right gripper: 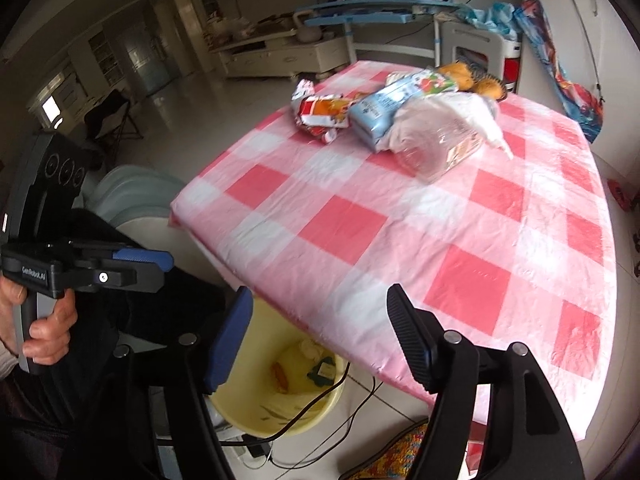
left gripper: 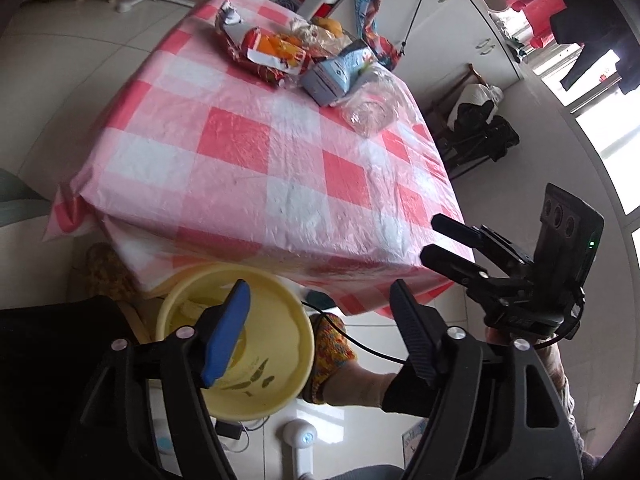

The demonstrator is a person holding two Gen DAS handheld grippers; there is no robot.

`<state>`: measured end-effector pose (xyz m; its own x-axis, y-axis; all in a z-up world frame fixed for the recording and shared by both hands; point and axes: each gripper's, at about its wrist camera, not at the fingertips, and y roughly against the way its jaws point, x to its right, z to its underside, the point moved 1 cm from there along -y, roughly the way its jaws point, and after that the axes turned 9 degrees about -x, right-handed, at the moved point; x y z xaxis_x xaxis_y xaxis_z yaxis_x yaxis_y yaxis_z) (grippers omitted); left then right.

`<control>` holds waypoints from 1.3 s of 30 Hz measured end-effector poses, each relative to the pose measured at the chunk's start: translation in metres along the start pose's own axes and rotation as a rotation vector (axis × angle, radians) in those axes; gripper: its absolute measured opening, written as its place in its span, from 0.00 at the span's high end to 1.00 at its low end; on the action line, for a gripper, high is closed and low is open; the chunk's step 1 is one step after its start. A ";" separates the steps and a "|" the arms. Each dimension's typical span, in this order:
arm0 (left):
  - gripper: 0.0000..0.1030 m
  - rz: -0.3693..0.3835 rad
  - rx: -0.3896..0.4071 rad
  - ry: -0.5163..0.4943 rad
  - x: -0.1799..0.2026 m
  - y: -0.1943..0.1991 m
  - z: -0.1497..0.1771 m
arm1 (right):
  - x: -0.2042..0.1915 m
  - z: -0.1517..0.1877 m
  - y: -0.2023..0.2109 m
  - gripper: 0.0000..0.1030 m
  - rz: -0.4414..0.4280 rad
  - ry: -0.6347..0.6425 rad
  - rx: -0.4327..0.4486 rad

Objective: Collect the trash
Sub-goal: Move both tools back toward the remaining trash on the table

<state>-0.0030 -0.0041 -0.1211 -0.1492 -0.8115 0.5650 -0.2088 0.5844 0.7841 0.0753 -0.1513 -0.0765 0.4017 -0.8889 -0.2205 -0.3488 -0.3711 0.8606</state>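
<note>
A pile of trash lies at the far side of the pink checked table [left gripper: 240, 168] [right gripper: 400, 240]: a red-orange snack wrapper [left gripper: 264, 56] [right gripper: 320, 114], a light blue packet [left gripper: 340, 74] [right gripper: 380, 116] and a clear plastic bag [left gripper: 374, 106] [right gripper: 444, 136]. A yellow bin [left gripper: 280, 352] [right gripper: 288, 412] stands on the floor under the table's near edge, with scraps inside. My left gripper [left gripper: 320, 332] is open and empty above the bin; it also shows in the right wrist view [right gripper: 160, 258]. My right gripper [right gripper: 320, 336] is open and empty over the table's near edge; it also shows in the left wrist view [left gripper: 436, 236].
Orange fruit [right gripper: 476, 80] sits behind the trash pile. A black cable [left gripper: 360, 344] runs across the floor by the bin. A colourful slippered foot [left gripper: 332, 356] is next to the bin. A white cabinet [left gripper: 460, 24] and a blue desk [right gripper: 380, 12] stand beyond the table.
</note>
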 end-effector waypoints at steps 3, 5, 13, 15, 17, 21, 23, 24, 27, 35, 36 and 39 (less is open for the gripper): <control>0.31 -0.005 0.004 0.007 -0.002 0.000 -0.001 | 0.002 -0.001 -0.001 0.31 0.016 -0.010 0.004; 0.31 -0.011 0.008 0.011 -0.003 0.000 -0.001 | 0.003 -0.001 -0.002 0.30 0.024 -0.015 0.005; 0.30 -0.004 0.043 0.054 -0.007 0.006 -0.011 | 0.009 -0.001 -0.001 0.30 0.044 -0.043 0.020; 0.30 -0.008 0.066 0.075 -0.010 0.011 -0.019 | 0.011 -0.001 -0.002 0.30 0.050 -0.053 0.023; 0.29 -0.021 0.098 0.107 -0.015 0.018 -0.031 | 0.013 -0.002 -0.003 0.30 0.061 -0.066 0.029; 0.28 -0.050 0.157 0.164 -0.025 0.026 -0.059 | 0.018 -0.005 -0.004 0.27 0.067 -0.098 0.042; 0.28 -0.058 0.174 0.181 -0.030 0.027 -0.071 | 0.021 -0.006 -0.005 0.27 0.067 -0.113 0.046; 0.28 -0.063 0.182 0.191 -0.033 0.026 -0.078 | 0.021 -0.007 -0.006 0.27 0.069 -0.117 0.047; 0.28 -0.074 0.192 0.213 -0.039 0.022 -0.095 | 0.022 -0.010 -0.008 0.27 0.073 -0.126 0.054; 0.23 -0.098 0.235 0.270 -0.046 0.011 -0.139 | 0.033 -0.017 -0.001 0.27 0.120 -0.188 0.133; 0.23 -0.103 0.243 0.279 -0.048 0.009 -0.146 | 0.035 -0.018 0.001 0.27 0.121 -0.198 0.141; 0.22 -0.124 0.253 0.307 -0.055 0.001 -0.168 | 0.042 -0.018 0.005 0.27 0.130 -0.231 0.169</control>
<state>0.1676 0.0408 -0.1080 0.1797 -0.8153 0.5504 -0.4436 0.4322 0.7851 0.1056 -0.1855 -0.0726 0.1481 -0.9620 -0.2292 -0.5281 -0.2729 0.8041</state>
